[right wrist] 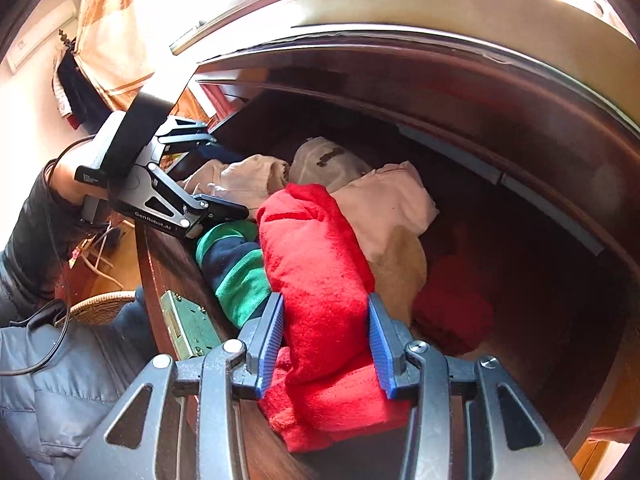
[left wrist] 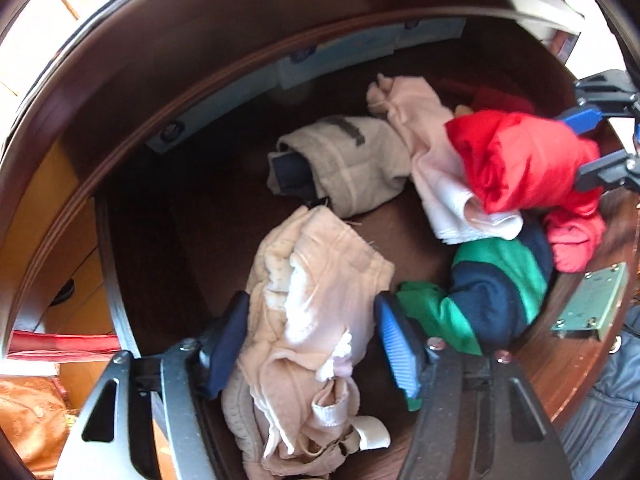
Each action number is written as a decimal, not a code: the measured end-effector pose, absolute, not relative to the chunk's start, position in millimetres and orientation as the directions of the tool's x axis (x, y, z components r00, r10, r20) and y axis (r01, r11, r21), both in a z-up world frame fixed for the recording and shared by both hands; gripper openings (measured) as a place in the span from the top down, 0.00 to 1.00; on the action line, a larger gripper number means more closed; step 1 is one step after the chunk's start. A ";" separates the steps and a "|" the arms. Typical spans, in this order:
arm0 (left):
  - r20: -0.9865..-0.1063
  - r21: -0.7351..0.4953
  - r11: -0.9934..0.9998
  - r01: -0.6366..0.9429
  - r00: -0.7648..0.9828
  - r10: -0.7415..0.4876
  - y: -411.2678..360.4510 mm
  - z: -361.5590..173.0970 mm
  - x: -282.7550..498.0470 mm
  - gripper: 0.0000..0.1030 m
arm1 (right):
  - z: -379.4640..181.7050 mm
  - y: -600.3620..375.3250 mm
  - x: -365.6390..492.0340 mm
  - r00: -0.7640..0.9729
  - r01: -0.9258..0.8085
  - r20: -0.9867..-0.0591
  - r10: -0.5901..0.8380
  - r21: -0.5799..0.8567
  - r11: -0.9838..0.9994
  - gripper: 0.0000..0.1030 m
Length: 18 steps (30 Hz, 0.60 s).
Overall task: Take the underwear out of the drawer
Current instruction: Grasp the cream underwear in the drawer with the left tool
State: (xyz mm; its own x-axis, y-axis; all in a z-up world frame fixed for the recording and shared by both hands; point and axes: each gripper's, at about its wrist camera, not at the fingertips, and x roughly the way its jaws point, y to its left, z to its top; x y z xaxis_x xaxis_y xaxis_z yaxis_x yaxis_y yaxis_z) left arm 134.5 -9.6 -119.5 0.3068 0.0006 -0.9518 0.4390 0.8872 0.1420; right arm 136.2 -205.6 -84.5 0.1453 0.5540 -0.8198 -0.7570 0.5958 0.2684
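Left claw: fingers closed on the beige underwear near the drawer's front-left corner; its long axis runs front to back.
Right claw: clamped on the red underwear at the drawer's front edge; long axis runs front to back.
Between them: green-and-navy striped garment.

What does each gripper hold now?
Left gripper: closed on the beige underwear.
Right gripper: closed on the red underwear.
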 end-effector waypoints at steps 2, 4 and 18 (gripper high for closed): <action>-0.953 0.161 0.880 0.446 0.303 0.021 -13.8 -120.7 137.2 0.39 | -85.3 -203.0 134.7 0.139 -0.763 -0.828 0.543 0.261 0.592 0.58; -0.952 0.178 0.876 0.448 0.303 0.039 -17.2 -121.2 140.5 0.41 | -88.5 -198.1 136.7 0.112 -0.769 -0.843 0.526 0.262 0.584 0.58; -0.947 0.180 0.877 0.445 0.320 0.032 -23.6 -130.2 145.6 0.54 | -102.9 -180.1 136.1 0.078 -0.791 -0.896 0.437 0.211 0.574 0.44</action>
